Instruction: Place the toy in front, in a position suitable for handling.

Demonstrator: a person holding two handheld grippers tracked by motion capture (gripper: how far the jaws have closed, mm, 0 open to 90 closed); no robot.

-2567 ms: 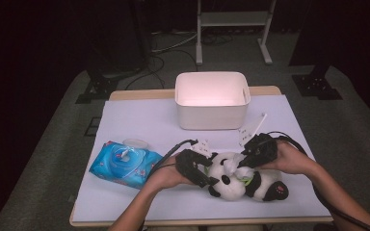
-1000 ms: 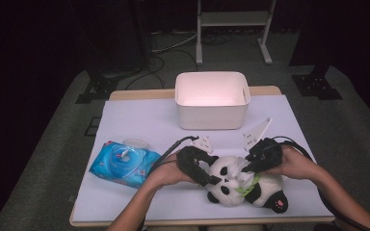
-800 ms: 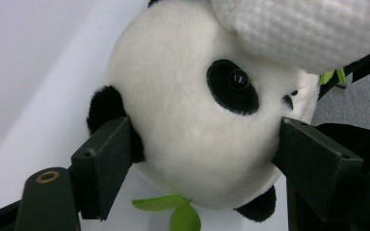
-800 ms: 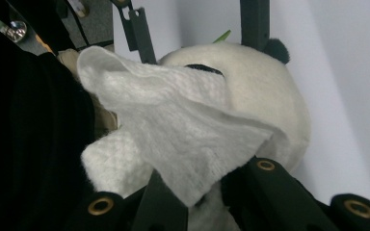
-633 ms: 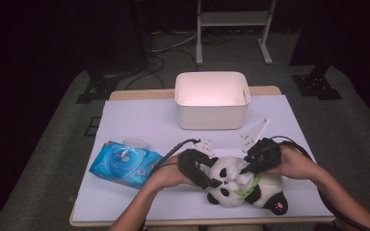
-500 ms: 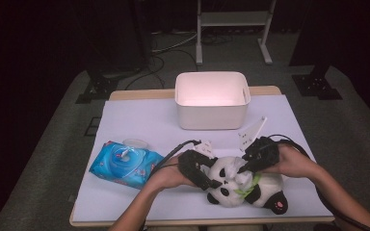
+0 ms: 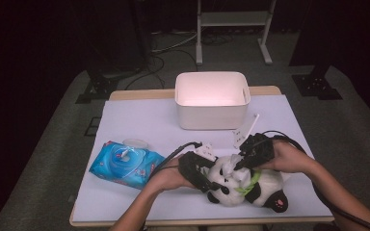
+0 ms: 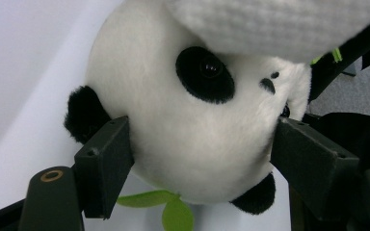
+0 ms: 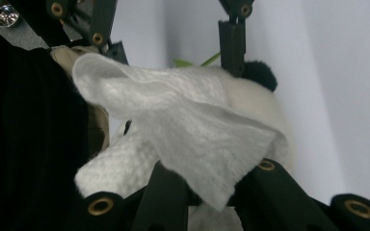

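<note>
A black-and-white panda plush (image 7: 265, 185) with a green collar lies near the table's front edge. My left gripper (image 7: 207, 175) is shut on its head, a pad pressing each side (image 8: 204, 144) of the panda (image 8: 192, 110). My right gripper (image 7: 243, 161) comes in from the right, shut on a crumpled white wipe (image 9: 188, 130) that rests on the panda's face. In the right gripper view its jaws (image 9: 212, 183) pinch the wipe's lower edge. The wipe (image 8: 270, 24) hangs across the top of the left gripper view.
A white open box (image 7: 212, 113) stands at the back middle of the lilac-covered table (image 7: 144, 120). A blue pack of wet wipes (image 7: 125, 163) lies at the left. A small white tag (image 7: 245, 130) lies right of the box. Cables trail from both grippers.
The right gripper with the wipe has shifted slightly over the panda's face. The panda's body has turned a little since the earliest frame. The left hand has kept still.
</note>
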